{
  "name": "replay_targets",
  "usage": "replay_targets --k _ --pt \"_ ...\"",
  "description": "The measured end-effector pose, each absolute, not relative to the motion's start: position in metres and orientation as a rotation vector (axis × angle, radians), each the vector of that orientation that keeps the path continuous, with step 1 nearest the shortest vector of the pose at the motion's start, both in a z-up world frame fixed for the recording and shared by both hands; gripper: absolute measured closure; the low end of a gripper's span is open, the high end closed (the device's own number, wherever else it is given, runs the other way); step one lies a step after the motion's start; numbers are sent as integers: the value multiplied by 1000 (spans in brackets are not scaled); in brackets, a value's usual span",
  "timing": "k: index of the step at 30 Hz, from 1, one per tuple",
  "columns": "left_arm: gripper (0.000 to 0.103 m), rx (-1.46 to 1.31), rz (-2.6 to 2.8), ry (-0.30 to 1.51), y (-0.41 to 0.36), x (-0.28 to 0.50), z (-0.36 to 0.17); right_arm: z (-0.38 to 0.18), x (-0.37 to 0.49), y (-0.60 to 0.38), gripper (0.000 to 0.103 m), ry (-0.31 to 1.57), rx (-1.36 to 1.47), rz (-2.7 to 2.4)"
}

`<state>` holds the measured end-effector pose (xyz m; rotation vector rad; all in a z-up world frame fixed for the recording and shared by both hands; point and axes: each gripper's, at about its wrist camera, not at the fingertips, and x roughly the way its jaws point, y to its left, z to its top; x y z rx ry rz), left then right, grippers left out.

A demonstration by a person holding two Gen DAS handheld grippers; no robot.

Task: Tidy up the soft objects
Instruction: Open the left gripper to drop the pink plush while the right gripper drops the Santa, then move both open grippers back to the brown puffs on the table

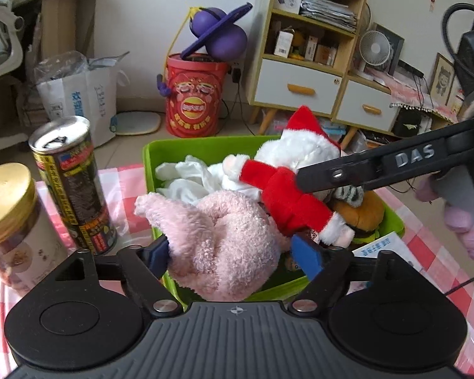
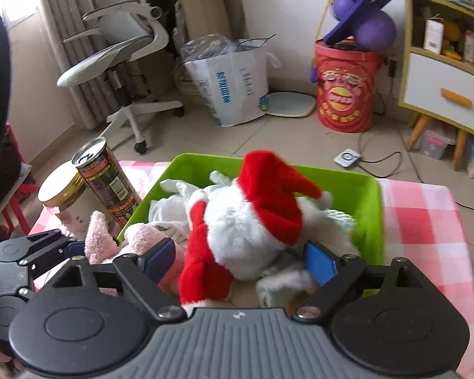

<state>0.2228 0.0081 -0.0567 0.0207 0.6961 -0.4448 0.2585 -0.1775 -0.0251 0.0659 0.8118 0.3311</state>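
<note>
Far left on the checked tablecloth (image 1: 123, 183) sit a gold-lidded jar (image 1: 6, 195) and a tall can (image 1: 69, 183), both just beside the green bin (image 1: 205, 148). The left gripper (image 1: 237, 252) has its blue pads spread around the pink fuzzy plush (image 1: 224, 246), which hangs over the bin's near rim; the pads look wide apart, so it's more cradling than pinching. In the middle of the bin there's white cloth (image 1: 186, 180) and a burger plush (image 1: 360, 211) buried under the Santa-suited white plush (image 1: 287, 195). The right gripper (image 2: 240, 262) is also spread wide, straddling that Santa plush without squeezing it.

Risk-wise, the pink one is half outside the bin, so any nudge probably drags it out onto the table. The can stands close enough that a sideways swing of the left tool could tip it.
</note>
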Motion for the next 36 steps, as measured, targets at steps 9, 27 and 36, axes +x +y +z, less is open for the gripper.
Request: replay_targets --k 9,27,36 --pt "14 17 -356 685 23 189 -28 11 212 -207 27 779 116 244" --pt "5 12 -289 700 46 89 3 23 88 -210 21 777 187 149" --pt "5 62 -204 736 67 63 -18 -12 40 -181 18 792 166 140"
